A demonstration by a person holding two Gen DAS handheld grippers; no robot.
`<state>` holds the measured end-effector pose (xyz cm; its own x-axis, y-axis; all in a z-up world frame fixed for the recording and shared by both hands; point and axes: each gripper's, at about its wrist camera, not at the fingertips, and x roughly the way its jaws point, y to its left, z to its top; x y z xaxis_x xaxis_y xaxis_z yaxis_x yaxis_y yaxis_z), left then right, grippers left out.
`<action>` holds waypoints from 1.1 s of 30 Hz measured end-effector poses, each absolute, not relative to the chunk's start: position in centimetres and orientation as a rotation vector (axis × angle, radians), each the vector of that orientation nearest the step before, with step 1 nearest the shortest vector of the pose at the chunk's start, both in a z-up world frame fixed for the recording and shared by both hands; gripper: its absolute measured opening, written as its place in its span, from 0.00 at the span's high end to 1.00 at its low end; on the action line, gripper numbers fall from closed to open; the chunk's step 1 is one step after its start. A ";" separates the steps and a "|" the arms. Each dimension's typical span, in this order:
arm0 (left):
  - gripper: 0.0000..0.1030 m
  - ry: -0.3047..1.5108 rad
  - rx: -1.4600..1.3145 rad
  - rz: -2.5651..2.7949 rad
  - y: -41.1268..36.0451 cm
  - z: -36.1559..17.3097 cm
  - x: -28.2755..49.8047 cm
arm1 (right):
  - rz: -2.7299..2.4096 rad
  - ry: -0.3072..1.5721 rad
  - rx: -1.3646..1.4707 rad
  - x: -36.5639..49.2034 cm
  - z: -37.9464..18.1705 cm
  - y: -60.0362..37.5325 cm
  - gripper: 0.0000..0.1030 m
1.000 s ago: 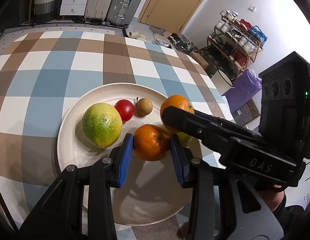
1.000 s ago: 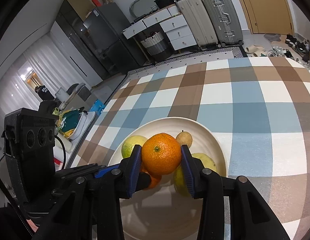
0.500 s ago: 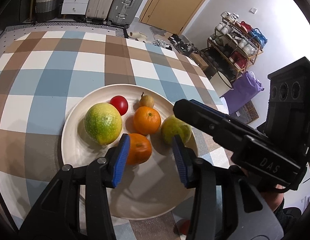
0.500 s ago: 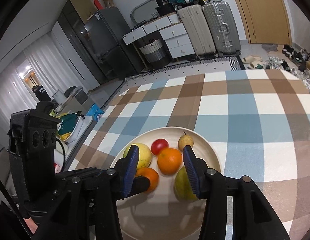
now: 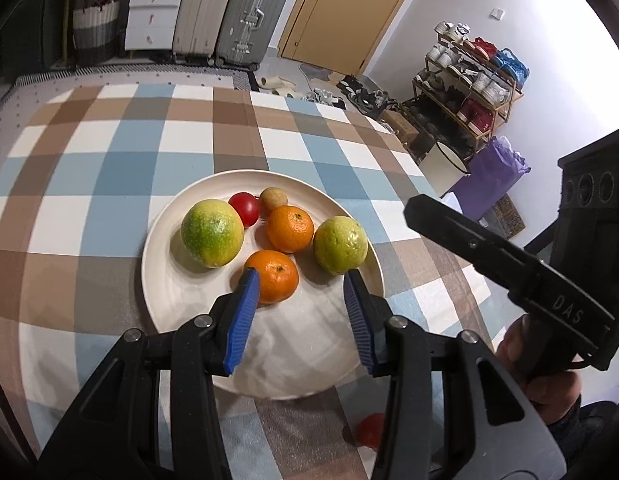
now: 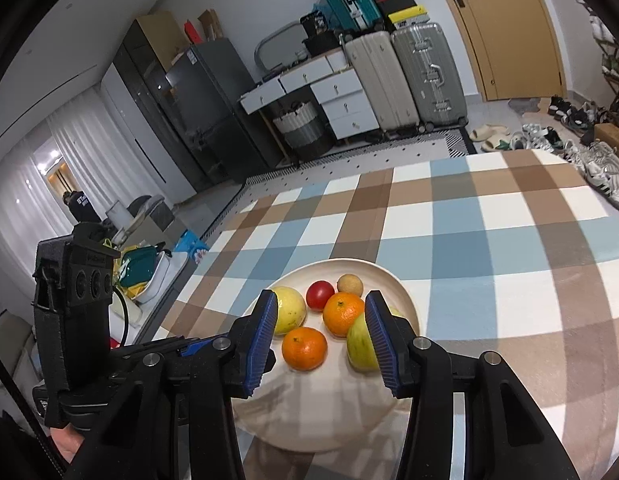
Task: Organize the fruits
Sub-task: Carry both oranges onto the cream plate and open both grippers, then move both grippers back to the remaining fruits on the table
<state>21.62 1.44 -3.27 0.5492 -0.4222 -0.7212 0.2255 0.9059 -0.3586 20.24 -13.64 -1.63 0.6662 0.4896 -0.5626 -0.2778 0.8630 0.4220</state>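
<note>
A white plate (image 5: 309,360) on the checked tablecloth holds two oranges (image 5: 274,276) (image 5: 290,228), two yellow-green fruits (image 5: 211,232) (image 5: 340,244), a red tomato (image 5: 245,208) and a small brown fruit (image 5: 273,198). My left gripper (image 5: 301,316) is open and empty above the plate's near part, just behind the near orange. My right gripper (image 6: 321,336) is open and empty, raised above the plate (image 6: 309,420); the near orange (image 6: 304,348) shows between its fingers. A small red fruit (image 5: 371,430) lies on the cloth by the plate's near edge.
The right gripper's body (image 5: 549,304) hangs at the right of the left wrist view, off the table edge. The left gripper's body (image 6: 81,320) shows at the left of the right wrist view. Checked cloth (image 5: 149,140) stretches beyond the plate.
Both grippers opened and let their oranges go onto the plate. Both then drew back and up from the fruit.
</note>
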 end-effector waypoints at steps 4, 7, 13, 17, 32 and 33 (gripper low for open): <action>0.62 0.881 -0.188 -0.362 1.0 -2.3 19.8 | 0.429 0.701 0.308 18.8 -1.2 -14.1 0.55; 0.62 0.860 -0.159 -0.341 1.0 -1.7 18.4 | 0.423 0.688 0.297 17.5 -0.9 -14.1 0.53; 0.57 0.842 -0.136 -0.301 1.1 -0.9 15.7 | 0.418 0.663 0.265 14.9 -0.3 -13.9 0.44; 0.46 0.829 -0.127 -0.280 1.4 -0.4 14.0 | 0.409 0.630 0.257 13.1 -0.1 -13.9 0.31; 0.01 0.776 -0.080 -0.253 1.5 0.4 6.4 | 0.395 0.581 0.220 6.4 0.1 -13.8 0.13; 0.01 0.778 -0.077 -0.251 1.4 0.3 6.1 | 0.391 0.579 0.219 6.0 0.0 -13.8 0.12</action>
<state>6.09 1.37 0.30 0.6839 -0.2523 -0.6845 0.1957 0.9674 -0.1610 5.95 -13.80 0.01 0.7666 0.4174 -0.4879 -0.2963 0.9041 0.3079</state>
